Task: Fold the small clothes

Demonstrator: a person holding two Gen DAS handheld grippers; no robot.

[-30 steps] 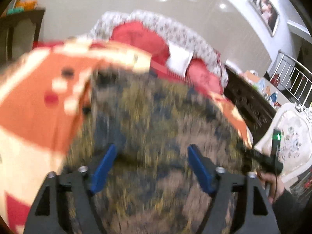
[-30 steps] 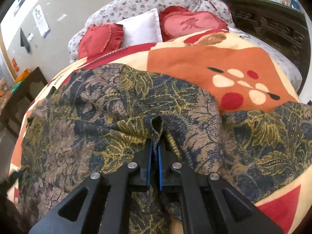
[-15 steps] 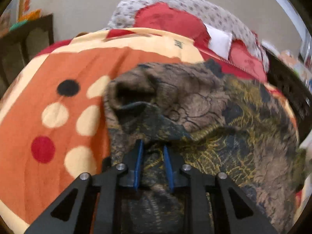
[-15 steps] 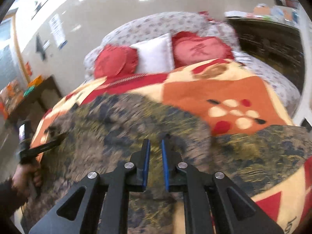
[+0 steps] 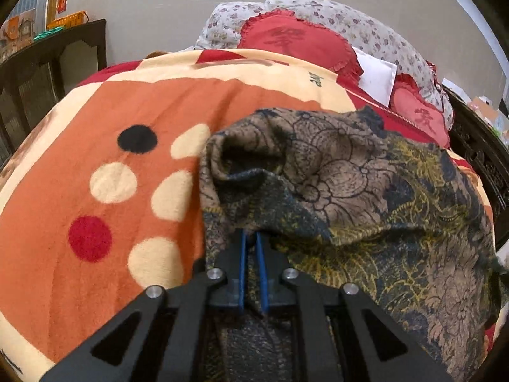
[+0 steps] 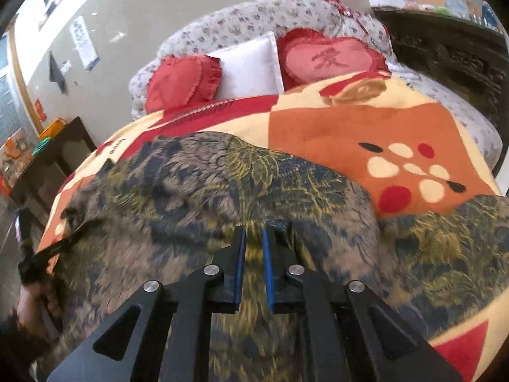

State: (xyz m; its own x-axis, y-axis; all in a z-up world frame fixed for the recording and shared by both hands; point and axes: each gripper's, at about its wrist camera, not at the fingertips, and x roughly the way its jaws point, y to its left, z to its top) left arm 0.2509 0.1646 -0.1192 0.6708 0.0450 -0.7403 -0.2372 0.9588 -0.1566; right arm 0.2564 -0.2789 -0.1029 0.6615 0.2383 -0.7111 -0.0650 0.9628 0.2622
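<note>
Your left claw (image 5: 250, 238) has just closed and now pinches the near left edge of the dark floral-print knit garment in brown, navy and mustard (image 5: 366, 210), beside a sleeve-like opening. Your right claw (image 6: 253, 238) has fabric between its blue pads too, its jaws slightly apart; it appears to grip the same near hem further right. The garment lies spread on the bed's orange, cream and red spotted fleece blanket (image 5: 95, 159), stretching away from both claws toward the red heart-shaped cushions (image 6: 184, 82). Its long axis runs left to right between your hands, so the fold probably goes forward, away from you. In the right wrist view the other claw (image 6: 68, 243) sits at the garment's far left edge, well apart.
</note>
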